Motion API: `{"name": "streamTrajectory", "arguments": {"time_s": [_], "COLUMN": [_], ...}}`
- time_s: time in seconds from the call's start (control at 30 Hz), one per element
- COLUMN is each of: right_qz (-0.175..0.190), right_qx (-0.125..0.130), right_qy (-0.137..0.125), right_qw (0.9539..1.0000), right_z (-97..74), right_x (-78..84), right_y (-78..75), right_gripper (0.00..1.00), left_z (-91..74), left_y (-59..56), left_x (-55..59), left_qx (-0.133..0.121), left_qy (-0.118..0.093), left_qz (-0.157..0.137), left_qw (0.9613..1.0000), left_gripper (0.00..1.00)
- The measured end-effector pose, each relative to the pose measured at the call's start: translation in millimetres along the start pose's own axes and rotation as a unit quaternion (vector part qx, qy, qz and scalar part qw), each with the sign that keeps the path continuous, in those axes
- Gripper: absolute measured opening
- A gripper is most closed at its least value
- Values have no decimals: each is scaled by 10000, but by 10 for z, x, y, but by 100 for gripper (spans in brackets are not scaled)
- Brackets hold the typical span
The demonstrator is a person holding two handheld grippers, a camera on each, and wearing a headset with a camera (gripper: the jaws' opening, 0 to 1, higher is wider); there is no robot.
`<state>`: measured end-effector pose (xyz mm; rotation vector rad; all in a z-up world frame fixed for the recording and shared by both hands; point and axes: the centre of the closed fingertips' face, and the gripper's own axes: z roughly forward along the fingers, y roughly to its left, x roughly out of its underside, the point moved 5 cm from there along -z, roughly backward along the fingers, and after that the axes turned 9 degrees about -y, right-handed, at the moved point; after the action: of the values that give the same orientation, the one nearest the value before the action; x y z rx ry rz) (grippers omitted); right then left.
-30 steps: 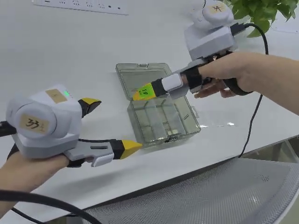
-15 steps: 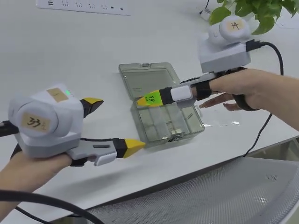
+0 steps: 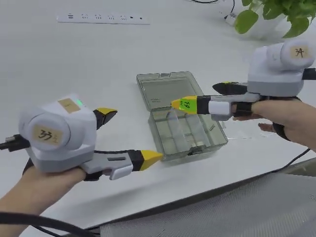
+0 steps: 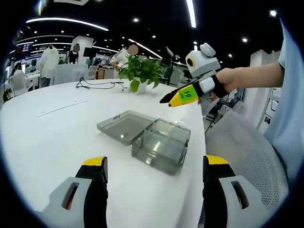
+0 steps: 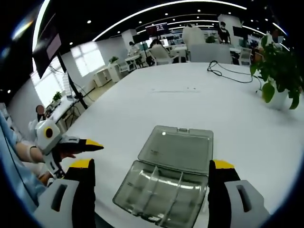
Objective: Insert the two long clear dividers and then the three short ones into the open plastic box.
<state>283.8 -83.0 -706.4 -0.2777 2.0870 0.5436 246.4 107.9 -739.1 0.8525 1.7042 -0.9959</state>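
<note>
The open clear plastic box (image 3: 213,143) rests on the white table with its lid (image 3: 165,91) folded flat behind it. Clear dividers stand inside the box as partitions. My right gripper (image 3: 200,95) hovers open above the box's back right, with nothing between its yellow fingertips (image 3: 180,104). My left gripper (image 3: 129,136) is open and empty, to the left of the box and apart from it. In the left gripper view the box (image 4: 161,145) lies ahead of my jaws and the right gripper (image 4: 183,95) hangs above it. The right gripper view looks down on the box (image 5: 164,192) and lid (image 5: 178,147).
A white power strip (image 3: 102,19) lies at the table's far side and a potted plant (image 3: 276,12) stands at the back right. A grey mesh chair (image 3: 222,207) sits below the table's front edge. A faint clear piece (image 3: 247,129) seems to lie right of the box.
My right gripper has drawn back to the right, from over the box's hinge toward its right side. The head camera has shifted. My left gripper stays in place.
</note>
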Motion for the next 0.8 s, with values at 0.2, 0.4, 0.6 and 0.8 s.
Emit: {"name": "streamTrajectory", "arguments": {"time_s": [0.2, 0.4, 0.6, 0.8], "right_qz": [-117, -20, 11, -62], "right_qx": [12, 19, -24, -140], "right_qy": [-284, -475, -504, -510], "right_qw": [9995, 9989, 9987, 9986], "right_z": [-259, -523, -781, -964], "right_x": [59, 87, 174, 245], "right_y": [-145, -394, -581, -770], "right_gripper": [100, 99, 97, 96], "left_z": [27, 55, 94, 104], "left_y": [-92, -167, -234, -286], "left_x": [-96, -193, -251, -268], "left_qx": [-239, -517, -811, -1087], "left_qy": [-69, -150, -156, -110], "left_qz": [8, -4, 64, 120], "left_qw": [9997, 9985, 9966, 9939], "left_gripper": [83, 84, 84, 84]}}
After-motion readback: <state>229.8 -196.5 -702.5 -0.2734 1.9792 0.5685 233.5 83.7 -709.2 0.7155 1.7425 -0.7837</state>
